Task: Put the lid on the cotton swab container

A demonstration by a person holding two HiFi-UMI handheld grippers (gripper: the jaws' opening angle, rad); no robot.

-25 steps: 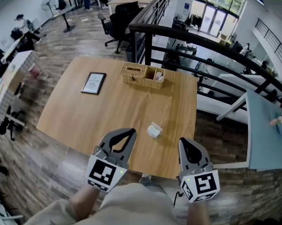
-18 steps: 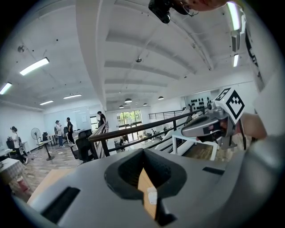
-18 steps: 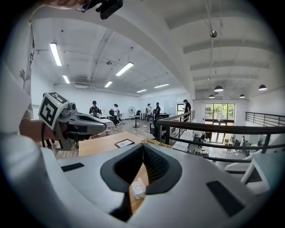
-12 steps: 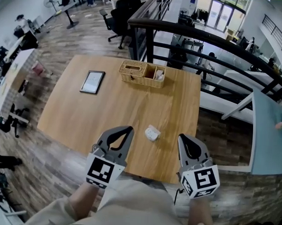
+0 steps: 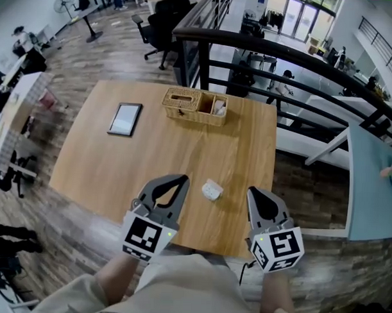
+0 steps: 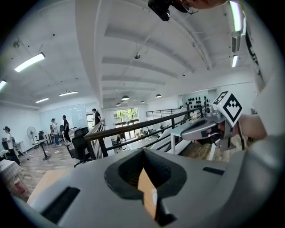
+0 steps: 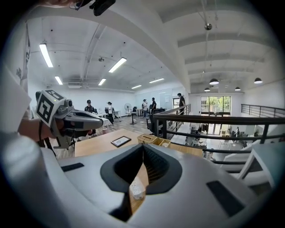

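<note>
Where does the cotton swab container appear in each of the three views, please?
Head view: container on the table, just below picture centre.
Left gripper view: probably the white sliver low in the hollow between the fingers.
Right gripper view: white lump low in that gripper's hollow.
Shared landmark: black railing beyond the table.

No lettering, label, number or sign can be read anywhere.

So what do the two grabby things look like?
Both are smooth grey plastic. The left tongs and right tongs narrow to a point around a teardrop hole. Each has a white cube with black square patterns, left cube and right cube. A thin dark cable hangs by the right one. The sleeve is pale beige.
</note>
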